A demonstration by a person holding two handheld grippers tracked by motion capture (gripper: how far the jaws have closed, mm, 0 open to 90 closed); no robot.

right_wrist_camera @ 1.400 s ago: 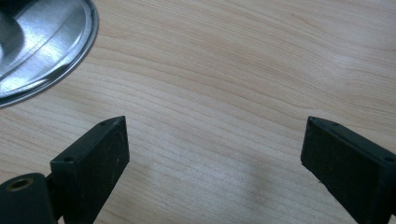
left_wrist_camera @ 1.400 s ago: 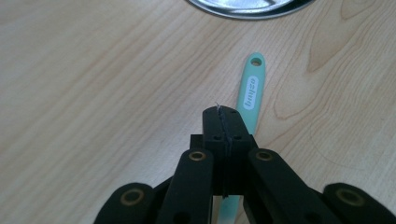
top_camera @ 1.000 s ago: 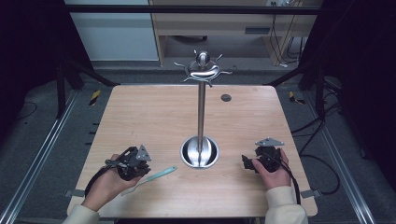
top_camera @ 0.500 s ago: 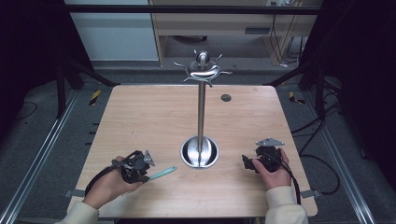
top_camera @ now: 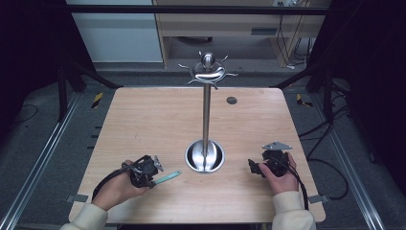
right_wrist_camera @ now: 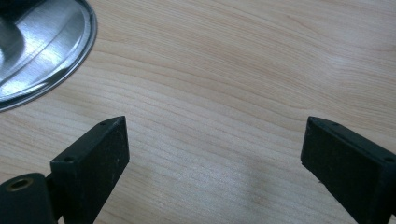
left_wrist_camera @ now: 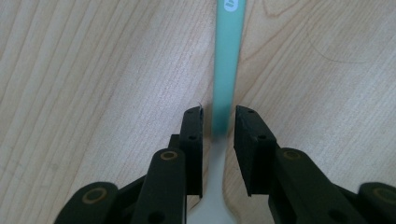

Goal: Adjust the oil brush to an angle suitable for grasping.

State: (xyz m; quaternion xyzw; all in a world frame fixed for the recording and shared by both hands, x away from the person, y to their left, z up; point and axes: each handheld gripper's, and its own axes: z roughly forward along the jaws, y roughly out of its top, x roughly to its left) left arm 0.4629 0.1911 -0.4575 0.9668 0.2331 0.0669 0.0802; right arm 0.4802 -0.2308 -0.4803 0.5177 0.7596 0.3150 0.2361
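- Since the earlier frames, the left gripper [top_camera: 152,168] had slid toward the table's [top_camera: 143,120] front edge and closed in along the teal-handled utensil [top_camera: 167,176], which had kept its place.
- That utensil lay flat near the front edge, left of the metal stand's round base [top_camera: 205,156], its teal handle [left_wrist_camera: 226,70] running away from the jaws.
- The left gripper's [left_wrist_camera: 219,135] jaws stood narrow, one on each side of the handle; whether they pressed it could not be told.
- The right gripper [top_camera: 253,166] rested by the front right corner, unmoved.
- Its [right_wrist_camera: 215,154] jaws gaped wide over bare wood, the base [right_wrist_camera: 42,51] just beyond them.
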